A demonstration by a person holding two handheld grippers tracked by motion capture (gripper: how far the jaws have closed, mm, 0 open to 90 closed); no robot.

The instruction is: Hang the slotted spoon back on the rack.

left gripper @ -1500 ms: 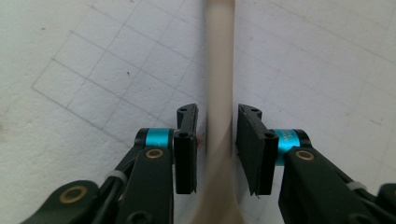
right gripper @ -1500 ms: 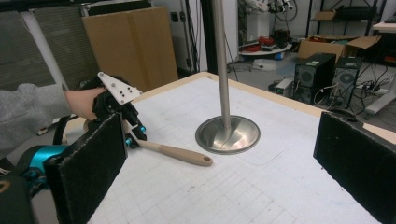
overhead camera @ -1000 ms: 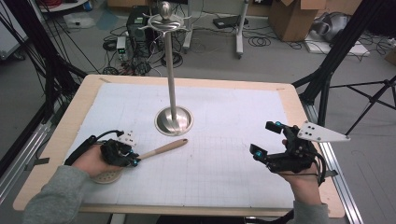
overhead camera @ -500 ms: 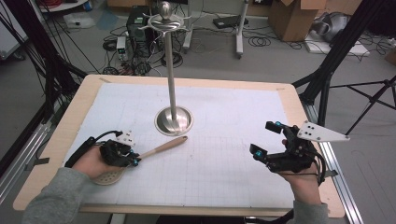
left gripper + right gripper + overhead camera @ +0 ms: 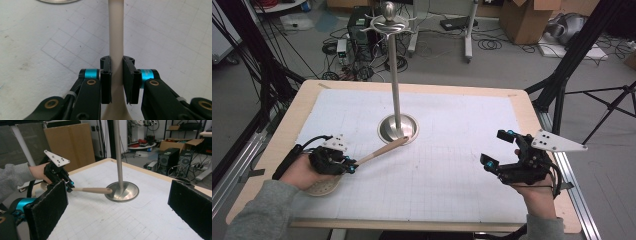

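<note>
Pale wooden spoon [image 5: 377,152] is clamped by its handle in the left hand-held gripper [image 5: 116,75]; hanging on the tall steel stand [image 5: 395,90] seems next; the right hand-held gripper [image 5: 503,150] is held open.

The metal stand [image 5: 396,90] rises upright from its round base [image 5: 398,128] near the middle of the table [image 5: 517,107], the one tall obstacle. The wooden spoon [image 5: 379,150], clamped in the left gripper [image 5: 343,165], slants toward that base and bars the way between them. The gridded mat between the base and the right gripper [image 5: 499,149] lies open, as does the far strip behind the stand.
</note>
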